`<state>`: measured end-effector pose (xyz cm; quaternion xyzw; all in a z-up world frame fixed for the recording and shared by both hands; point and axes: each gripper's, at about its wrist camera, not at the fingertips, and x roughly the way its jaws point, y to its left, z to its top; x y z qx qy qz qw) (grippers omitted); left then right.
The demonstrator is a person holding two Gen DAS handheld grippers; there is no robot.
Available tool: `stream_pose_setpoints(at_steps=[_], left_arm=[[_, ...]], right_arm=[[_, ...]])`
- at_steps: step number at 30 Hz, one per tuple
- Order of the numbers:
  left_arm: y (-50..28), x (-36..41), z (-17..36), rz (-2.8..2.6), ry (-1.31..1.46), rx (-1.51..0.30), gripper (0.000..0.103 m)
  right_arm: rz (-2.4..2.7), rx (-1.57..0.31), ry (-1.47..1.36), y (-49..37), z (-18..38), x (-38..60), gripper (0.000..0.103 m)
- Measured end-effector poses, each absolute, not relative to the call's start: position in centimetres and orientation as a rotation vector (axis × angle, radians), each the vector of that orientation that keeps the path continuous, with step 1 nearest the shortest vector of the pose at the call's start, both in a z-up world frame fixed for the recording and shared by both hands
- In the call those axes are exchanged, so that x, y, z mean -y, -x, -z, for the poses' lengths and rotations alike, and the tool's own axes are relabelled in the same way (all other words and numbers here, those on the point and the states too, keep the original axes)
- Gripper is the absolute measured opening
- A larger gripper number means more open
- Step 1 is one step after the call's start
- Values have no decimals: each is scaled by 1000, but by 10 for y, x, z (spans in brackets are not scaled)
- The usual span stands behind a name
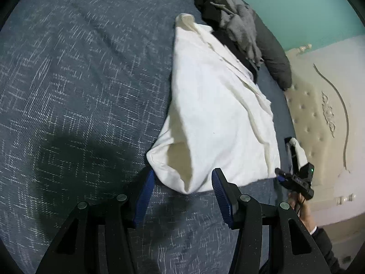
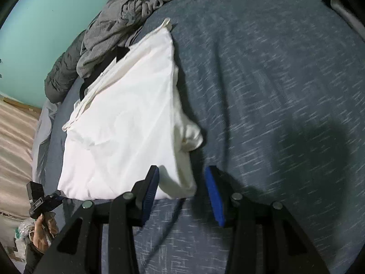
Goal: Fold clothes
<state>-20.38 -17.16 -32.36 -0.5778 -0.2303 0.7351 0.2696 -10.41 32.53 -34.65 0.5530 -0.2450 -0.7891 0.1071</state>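
— Left gripper [image 1: 182,196]?
— Spread wide, blue pads [image 1: 143,201] clear of any cloth, hovering low over the bed [image 1: 79,80] just short of the white garment [image 1: 216,114].
— Right gripper [image 2: 182,194]?
— Equally wide apart, holding nothing, poised at the garment's near corner, where a rolled sleeve [image 2: 189,137] bulges out.
— And the garment itself?
— Spread flat near the bed's headboard-side edge, partly folded, layered edges showing along one side.
— Beyond it?
— Crumpled grey clothing [image 1: 232,16] heaped toward the far edge, touching a dark jacket [image 1: 276,59].
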Motion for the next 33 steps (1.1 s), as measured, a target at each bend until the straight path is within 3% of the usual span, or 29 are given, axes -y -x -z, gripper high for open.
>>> stream_pose_setpoints(at_steps=[2,3,6,7,9,12,23,33], left_arm=[[202,170,328,-1960,1553,646,54],[202,169,330,-1947,1550,660,48],[204,170,333,-1953,1559,659,12],[204,170,332,-1955,1553,655,8],[204,171,328,-1958,1540,656,7],[202,178,317,-1985,1509,673,5],[166,197,267,-1980,1483,637,4],[88,212,265,-1944,1541,561,4]], right_arm=[[2329,711,-1637,106,349,-321,43],[2330,724,-1635,107,350,-321,43],[2330,765,-1627,107,353,-324,43],[2328,781,-1621,106,353,-326,42],[2340,764,-1615,104,350,-327,17],[2348,728,-1609,102,345,-328,7],[2379,708,-1544,86,292,-348,5],[2288,619,-1617,31,267,-348,5]])
